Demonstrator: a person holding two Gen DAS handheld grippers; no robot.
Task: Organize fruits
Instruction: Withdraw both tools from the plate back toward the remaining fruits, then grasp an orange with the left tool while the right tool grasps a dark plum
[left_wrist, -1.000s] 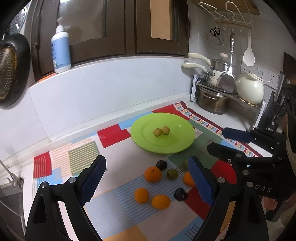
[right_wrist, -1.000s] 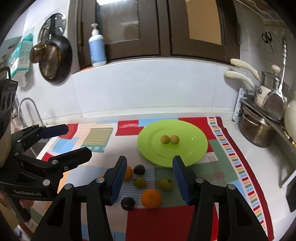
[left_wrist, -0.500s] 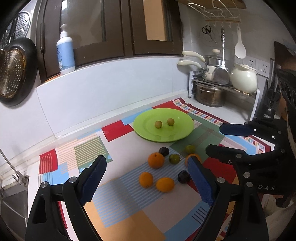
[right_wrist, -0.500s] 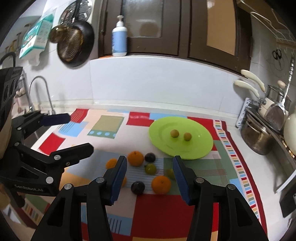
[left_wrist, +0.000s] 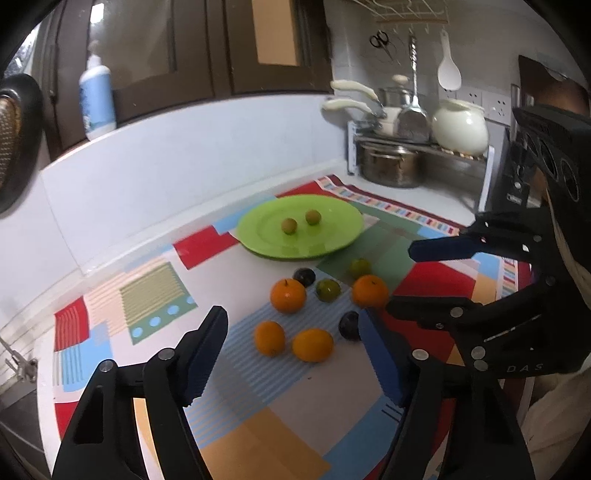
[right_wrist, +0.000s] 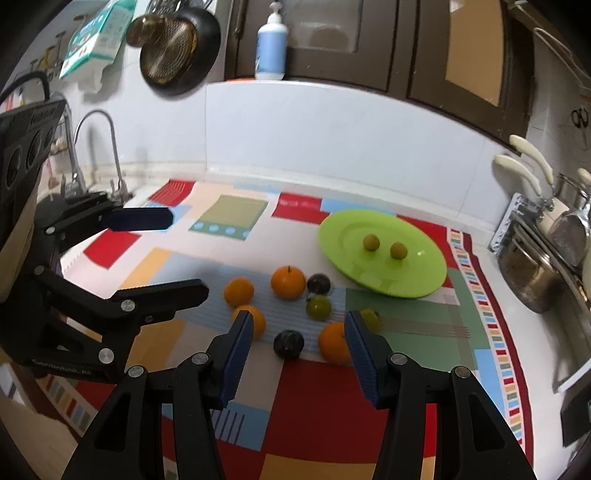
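Green plate (right_wrist: 424, 284) holds two small yellow-green fruits (right_wrist: 371, 242). In front of it on the mat: four oranges (right_wrist: 288, 282), two dark plums (right_wrist: 288, 343), two green fruits (right_wrist: 318, 307), loosely clustered.

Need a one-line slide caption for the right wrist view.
Open right tongs over oranges and plums on the mat; two small fruits on the green plate.
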